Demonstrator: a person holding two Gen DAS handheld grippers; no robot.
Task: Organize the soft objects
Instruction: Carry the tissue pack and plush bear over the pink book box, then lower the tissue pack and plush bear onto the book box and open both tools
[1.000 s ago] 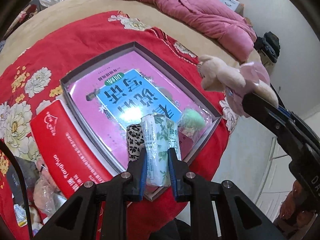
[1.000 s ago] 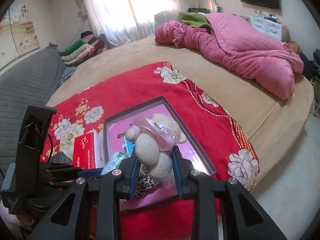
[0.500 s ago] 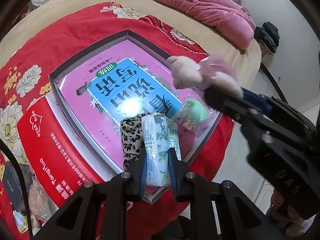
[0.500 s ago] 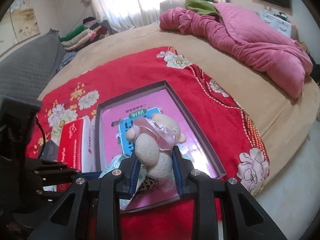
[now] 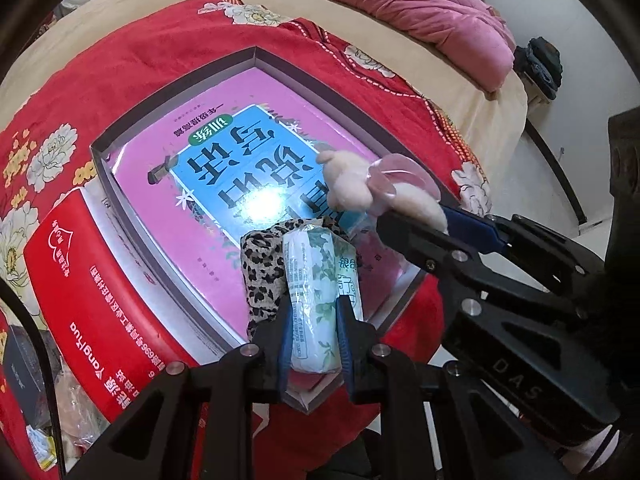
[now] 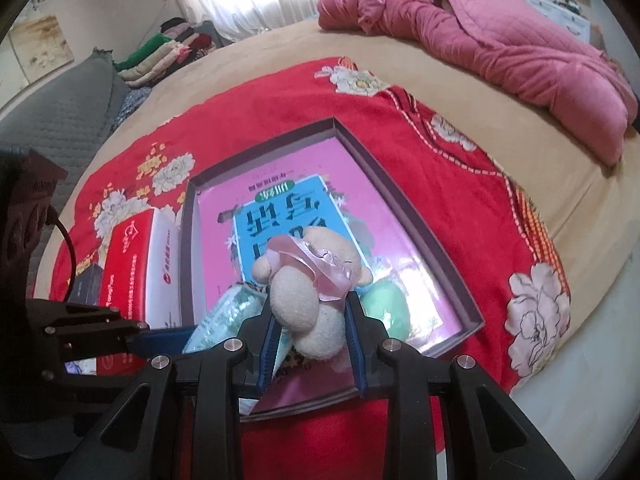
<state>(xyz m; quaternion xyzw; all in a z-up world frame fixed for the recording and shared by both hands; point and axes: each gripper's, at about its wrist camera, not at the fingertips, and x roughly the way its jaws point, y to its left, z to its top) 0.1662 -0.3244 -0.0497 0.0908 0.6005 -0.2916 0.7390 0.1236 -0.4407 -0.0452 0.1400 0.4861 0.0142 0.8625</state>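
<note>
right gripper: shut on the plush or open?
Shut on it. The right gripper pinches the plush bear between both blue pads, holding it above the box.

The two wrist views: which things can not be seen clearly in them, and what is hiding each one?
- Green ball: right wrist view shows part; the plush bear covers the rest. In the left wrist view the right gripper blocks it.
- Leopard-print cloth: left wrist view, partly behind the floral tissue pack in the left gripper.
- Book: print glared out mid-cover.
</note>
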